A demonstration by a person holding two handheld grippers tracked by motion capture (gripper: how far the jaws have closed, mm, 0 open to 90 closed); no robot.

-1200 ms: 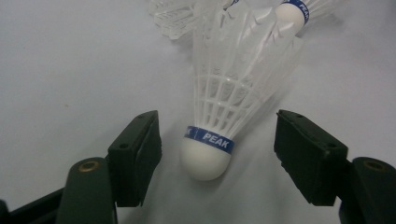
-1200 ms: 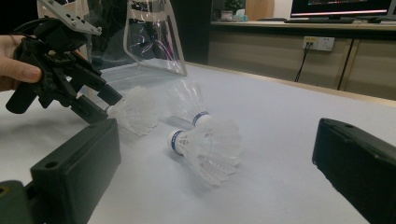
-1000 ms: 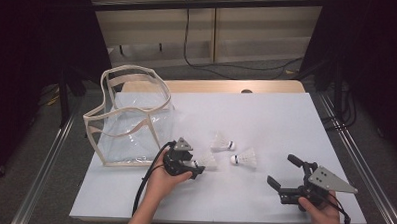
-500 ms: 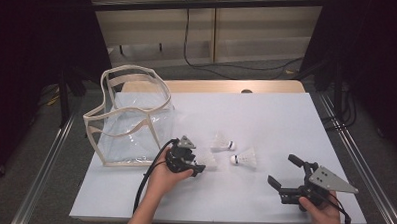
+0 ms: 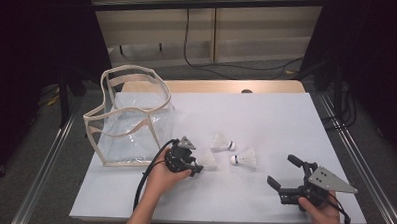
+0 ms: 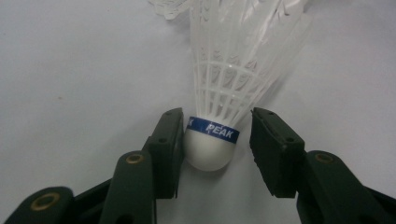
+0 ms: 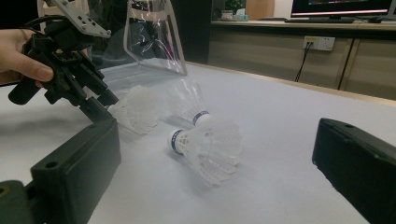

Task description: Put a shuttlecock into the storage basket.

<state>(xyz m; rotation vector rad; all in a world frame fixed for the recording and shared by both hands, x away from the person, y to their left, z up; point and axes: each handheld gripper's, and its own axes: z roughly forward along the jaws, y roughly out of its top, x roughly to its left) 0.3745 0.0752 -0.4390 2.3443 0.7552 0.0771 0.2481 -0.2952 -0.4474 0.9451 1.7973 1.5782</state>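
Left gripper closing on 1 shuttlecock
Its cork is touched by 1 jaw (a gap remains opposite); the right gripper is held wide, empty.

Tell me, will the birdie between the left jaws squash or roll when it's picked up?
The birdie probably weighs little: its skirt is thin, see-through feathers. Those would likely bend if pinched, so the jaws closing beside its round cork look safer. Pushed, it would probably roll in a curve, being cone-shaped.

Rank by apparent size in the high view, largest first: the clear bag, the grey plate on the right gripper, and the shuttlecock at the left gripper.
1. Clear bag, by far the largest.
2. Grey plate on the right gripper.
3. Shuttlecock at the left gripper; partly hidden, so its place below the plate is not sure.
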